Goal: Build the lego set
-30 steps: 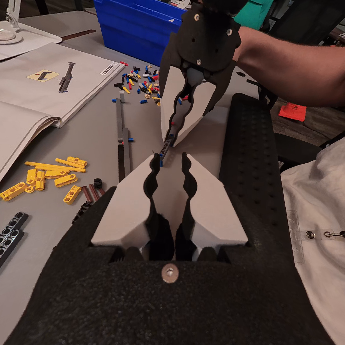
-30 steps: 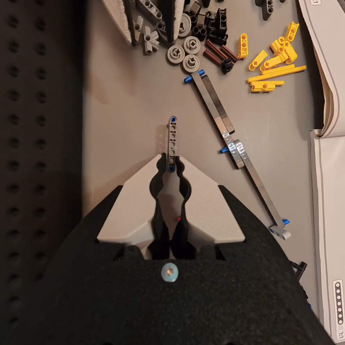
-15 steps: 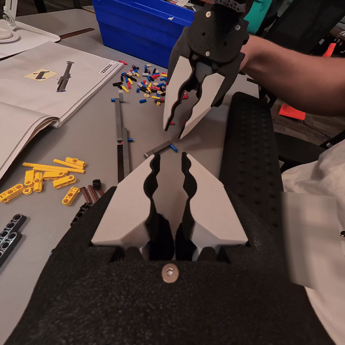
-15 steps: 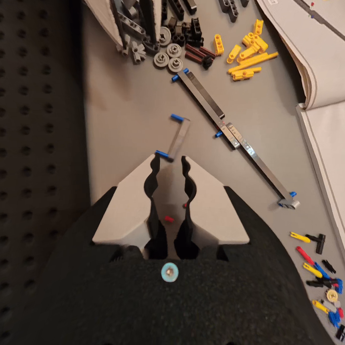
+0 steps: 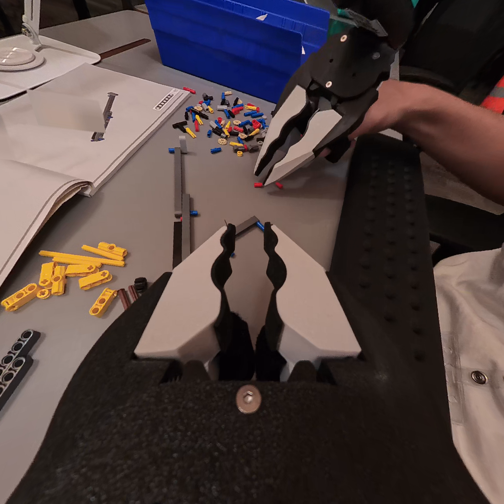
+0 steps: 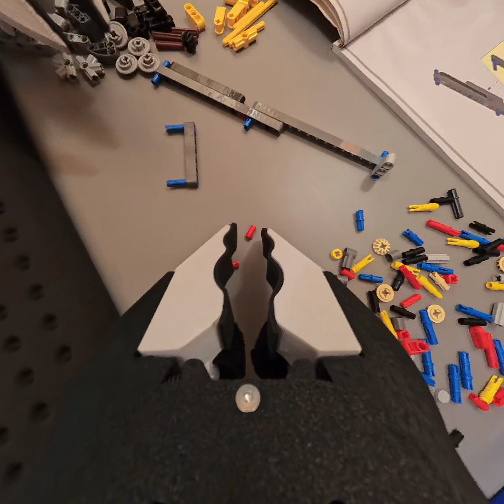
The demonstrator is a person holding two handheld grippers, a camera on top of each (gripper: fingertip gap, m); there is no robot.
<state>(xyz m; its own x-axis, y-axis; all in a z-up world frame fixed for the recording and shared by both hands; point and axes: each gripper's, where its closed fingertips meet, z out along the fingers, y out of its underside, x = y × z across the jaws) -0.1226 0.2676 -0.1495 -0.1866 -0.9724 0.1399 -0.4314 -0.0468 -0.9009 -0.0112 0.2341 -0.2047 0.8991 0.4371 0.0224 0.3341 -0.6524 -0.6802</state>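
A red pin [image 6: 250, 232] is being lined up for pickup: it lies on the table [image 6: 272, 191] between the tips of the right tool [image 6: 248, 230], which is open and empty. A slight descent and closing are called for. The left tool [image 5: 246, 226], likewise open and empty, hovers over the short grey beam [image 6: 190, 155], whose two blue pins point left.

Table [image 6: 272, 191]: smooth matt grey surface. Right gripper [image 6: 248, 227]: fingers [image 6: 191, 297] of smooth matt pale grey plastic with black liners; body of rough, grainy black material and a shiny metal screw [image 6: 247, 397]. Long grey beam assembly [image 6: 272, 116]: glossy plastic, catches light. Small pins [image 6: 425, 275]: glossy plastic. Instruction booklet [image 5: 68, 131]: matt paper. Perforated black mat [image 5: 387, 259]: looks like foam or rubber, unclear. Blue bin [image 5: 234, 46]: smooth plastic.
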